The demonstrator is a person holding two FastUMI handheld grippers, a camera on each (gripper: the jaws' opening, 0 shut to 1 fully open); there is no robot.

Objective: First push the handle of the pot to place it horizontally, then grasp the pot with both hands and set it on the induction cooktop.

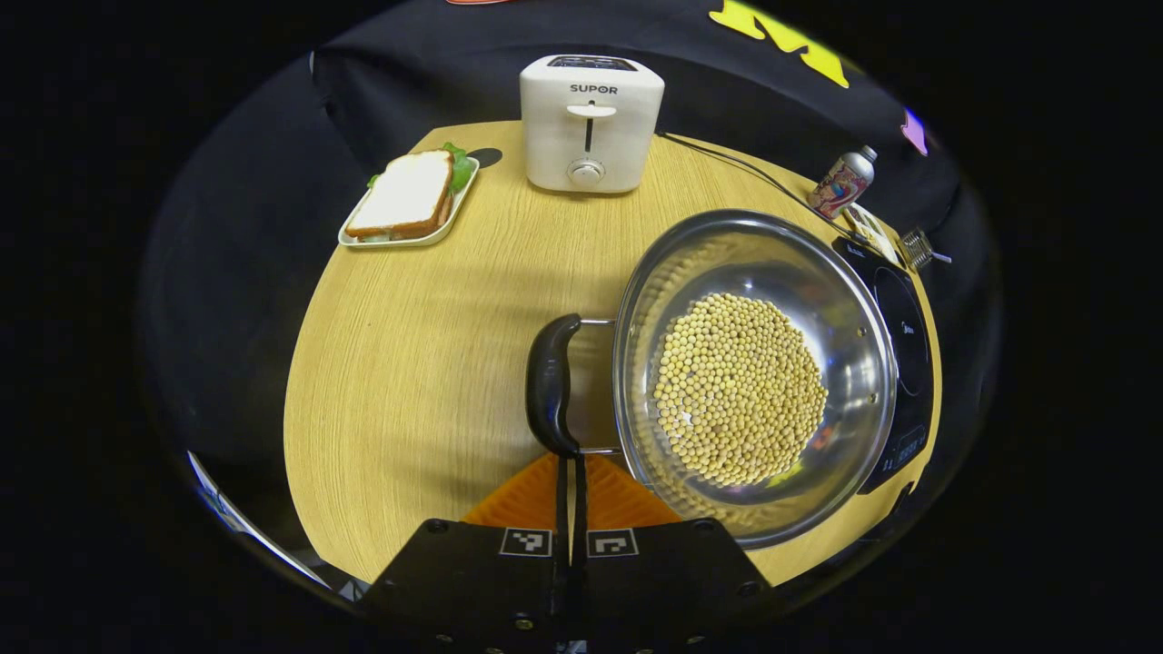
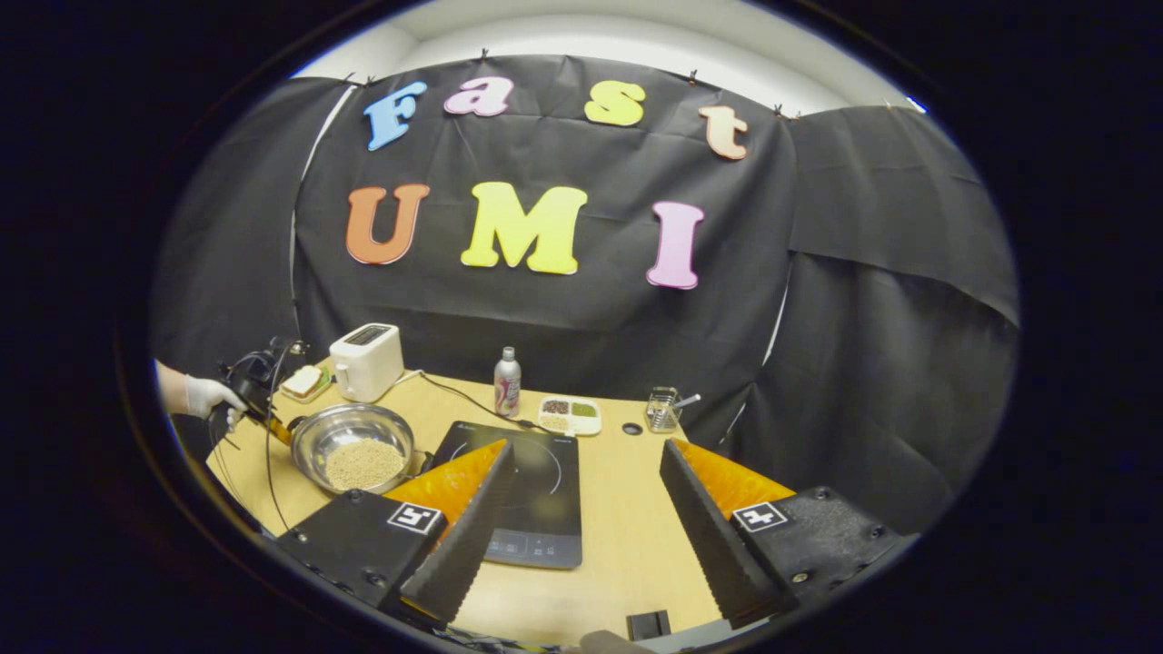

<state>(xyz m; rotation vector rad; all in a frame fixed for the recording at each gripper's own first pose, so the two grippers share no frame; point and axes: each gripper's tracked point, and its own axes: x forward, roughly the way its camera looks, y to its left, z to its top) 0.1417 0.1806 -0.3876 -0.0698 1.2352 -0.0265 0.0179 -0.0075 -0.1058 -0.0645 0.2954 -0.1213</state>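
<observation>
Steel pot [image 1: 754, 372], loaded with beans [image 1: 738, 400], sits right ahead of the left tongs [image 1: 570, 490], which are pinched narrow with their tips right at the near end of its black handle [image 1: 551, 386]; can't tell if they actually touch it. The pot looks like it's on the worktop [image 1: 409, 363], its far edge at the induction cooktop [image 1: 895, 363] just beyond. So I'd say we're in the handle-push bit; the two-handed lift is left. The right tongs [image 2: 581, 509] hang wide, holding nothing, with the cooktop just ahead. Toaster [image 1: 591, 123] sits farther back.
</observation>
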